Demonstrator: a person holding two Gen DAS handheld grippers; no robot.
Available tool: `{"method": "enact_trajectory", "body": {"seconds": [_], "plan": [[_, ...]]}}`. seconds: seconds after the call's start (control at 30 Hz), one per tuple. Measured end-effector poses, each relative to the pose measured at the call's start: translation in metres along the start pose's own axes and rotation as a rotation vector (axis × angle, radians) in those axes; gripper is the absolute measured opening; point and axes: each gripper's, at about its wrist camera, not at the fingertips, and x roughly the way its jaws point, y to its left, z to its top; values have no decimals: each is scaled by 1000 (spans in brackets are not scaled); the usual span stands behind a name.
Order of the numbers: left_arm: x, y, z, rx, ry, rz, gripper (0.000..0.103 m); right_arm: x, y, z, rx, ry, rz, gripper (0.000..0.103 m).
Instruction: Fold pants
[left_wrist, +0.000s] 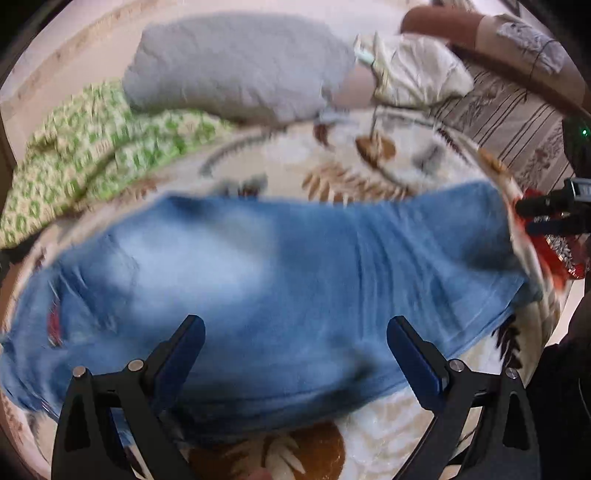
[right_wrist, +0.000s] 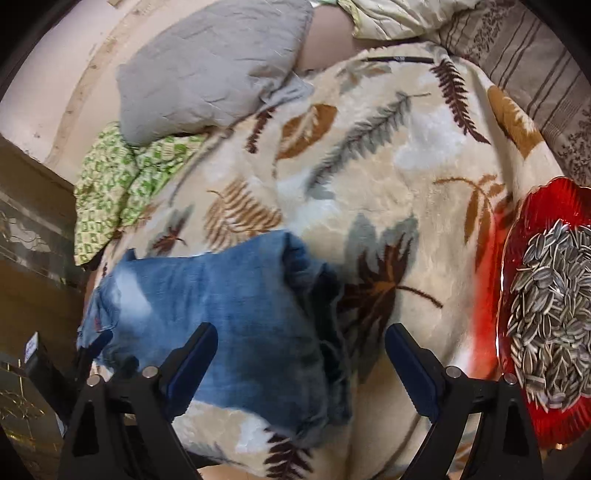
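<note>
Both my claws spread wide over the jeans.

I see the jeans (left_wrist: 258, 280) flat on the leaf blanket (right_wrist: 369, 155); my left gripper (left_wrist: 295, 354) and right gripper (right_wrist: 301, 360) hold nothing, a red seed dish (right_wrist: 524, 236) at the blanket's right edge.

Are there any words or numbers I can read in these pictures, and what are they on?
None can be read.
The jeans show a small red patch, too blurred to tell if it holds letters.
The leaf blanket, grey pillow and red bowl of seeds carry no writing.

Pants (right_wrist: 221, 295) on blanket (right_wrist: 388, 155), left of plate (right_wrist: 532, 206)
</note>
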Motion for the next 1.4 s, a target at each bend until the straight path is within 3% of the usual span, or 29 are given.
{"method": "enact_trajectory", "body": {"seconds": [0.23, 0.37, 0.53, 0.8, 0.87, 0.9, 0.93, 1.03, 1.13, 1.4], "plan": [[27, 8, -30, -26, 98, -53, 99, 11, 16, 13, -75, 14, 84, 94], [23, 10, -35, -27, 71, -79, 99, 22, 23, 24, -97, 51, 100, 94], [-15, 23, -32, -78, -21, -120, 99, 48, 11, 26, -42, 123, 142, 94], [-49, 48, -40, -181, -59, -115, 99, 74, -9, 25, 53, 143, 340, 93], [-53, 52, -42, -194, -63, -117, 99, 79, -10, 26, 48, 137, 353, 87], [-54, 53, -43, -198, -62, -112, 99, 79, -10, 26, 41, 128, 340, 69], [-55, 53, -44, -203, -62, -108, 99, 79, -11, 25, 26, 120, 325, 42], [-55, 53, -45, -210, -60, -111, 99, 71, -9, 19, -36, 91, 328, 21], [-55, 51, -44, -210, -62, -111, 99, 60, -2, 18, -75, 68, 316, 14], [-66, 53, -41, -214, -97, -106, 99, 11, 38, 28, -236, -26, 227, 11]]}}
